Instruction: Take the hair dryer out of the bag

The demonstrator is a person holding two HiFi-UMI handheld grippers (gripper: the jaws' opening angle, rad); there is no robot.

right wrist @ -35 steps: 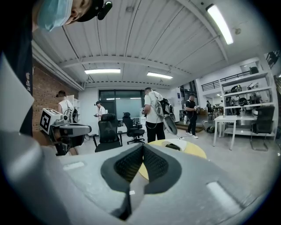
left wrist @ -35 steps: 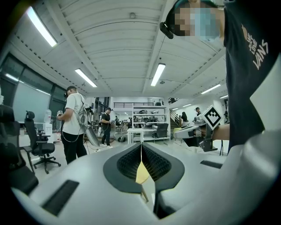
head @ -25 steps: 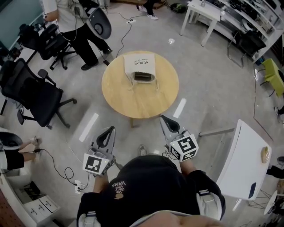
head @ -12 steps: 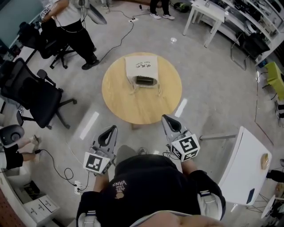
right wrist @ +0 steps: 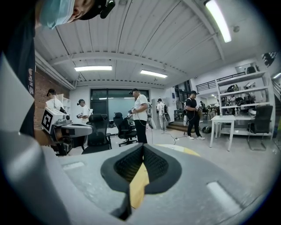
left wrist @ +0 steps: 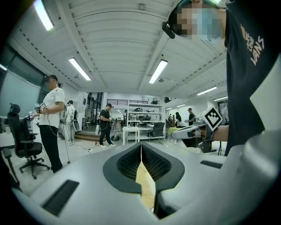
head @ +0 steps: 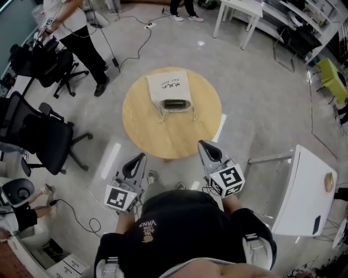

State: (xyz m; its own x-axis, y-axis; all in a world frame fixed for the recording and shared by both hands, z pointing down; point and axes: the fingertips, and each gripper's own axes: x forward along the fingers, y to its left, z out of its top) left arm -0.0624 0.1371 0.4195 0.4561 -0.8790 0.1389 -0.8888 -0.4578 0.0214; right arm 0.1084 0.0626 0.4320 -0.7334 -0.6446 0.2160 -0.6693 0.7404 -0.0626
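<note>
On the round wooden table [head: 172, 133] a white cloth bag [head: 169, 89] lies flat with its mouth towards me. A dark hair dryer [head: 176, 103] shows in that mouth. My left gripper [head: 136, 160] hangs short of the table's near edge at the lower left, shut, nothing in it. Level with it on the right is my right gripper [head: 204, 147], likewise shut and empty. In the left gripper view the left gripper [left wrist: 141, 149] has its jaws pressed together, with a strip of table top showing behind them. The right gripper view shows the right gripper [right wrist: 142, 151] the same way.
Black office chairs [head: 38, 133] stand at the left, with cables on the floor [head: 81, 217]. A person [head: 68, 32] stands at the upper left by another chair. A white table [head: 299, 187] is close on my right, and white desks [head: 244, 11] and shelves line the far side.
Both grippers and I have moved forward towards the round table, which now lies nearer to the grippers. The person at the upper left has shifted. Both grippers' jaws stay closed.
</note>
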